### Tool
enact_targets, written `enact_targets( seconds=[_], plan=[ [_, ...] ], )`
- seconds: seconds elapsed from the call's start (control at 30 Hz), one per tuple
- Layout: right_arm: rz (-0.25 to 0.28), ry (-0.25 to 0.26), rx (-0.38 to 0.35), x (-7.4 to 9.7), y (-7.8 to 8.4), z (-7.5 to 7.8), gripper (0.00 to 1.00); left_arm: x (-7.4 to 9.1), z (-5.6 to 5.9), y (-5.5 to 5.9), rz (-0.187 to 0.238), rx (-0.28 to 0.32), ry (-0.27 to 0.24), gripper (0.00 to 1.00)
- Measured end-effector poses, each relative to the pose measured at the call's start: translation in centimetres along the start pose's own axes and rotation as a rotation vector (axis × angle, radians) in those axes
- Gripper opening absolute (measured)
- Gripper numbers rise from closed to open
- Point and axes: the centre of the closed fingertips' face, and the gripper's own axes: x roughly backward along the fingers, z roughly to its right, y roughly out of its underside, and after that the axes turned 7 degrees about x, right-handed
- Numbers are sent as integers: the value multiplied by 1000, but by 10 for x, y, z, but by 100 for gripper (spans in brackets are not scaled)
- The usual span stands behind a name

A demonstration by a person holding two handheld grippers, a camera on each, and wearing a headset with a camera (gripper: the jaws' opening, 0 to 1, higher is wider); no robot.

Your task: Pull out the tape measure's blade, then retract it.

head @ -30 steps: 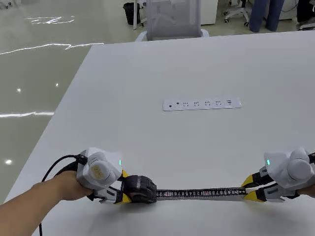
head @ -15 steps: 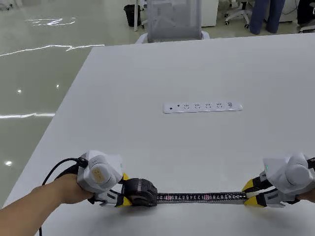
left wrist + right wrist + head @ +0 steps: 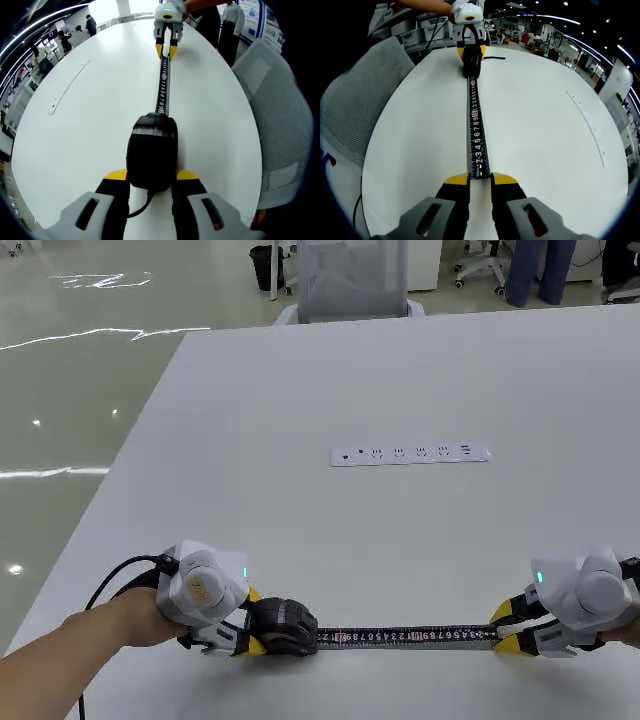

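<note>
White table point(image 3: 400, 380) bears blade point(image 3: 410, 636) (glossy floor point(image 3: 70, 390)).

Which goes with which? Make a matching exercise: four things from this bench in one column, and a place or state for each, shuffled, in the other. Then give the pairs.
Things
1. tape measure case
2. blade
3. power strip
4. grey chair

Places or states
A. beyond the far edge of the table
B. clamped in the left gripper
C. lying alone in the middle of the table, away from both grippers
D. pulled out flat along the table, its end pinched by the right gripper

Pairs: 1-B, 2-D, 3-C, 4-A
</note>
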Motion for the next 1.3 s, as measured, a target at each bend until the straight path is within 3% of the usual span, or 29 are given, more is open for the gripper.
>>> enact_targets(
  seconds=[0.47,0.97,1.3],
  plan=[
    [-5,14,-7,-3,-6,-1,20,7,4,6,-14,5,-4,39],
    [-4,62,-72,6,-4,-2,24,15,13,8,32,118,-35,48],
    [8,113,-150,14,-5,-5,27,20,20,4,97,229,-62,55]
  ],
)
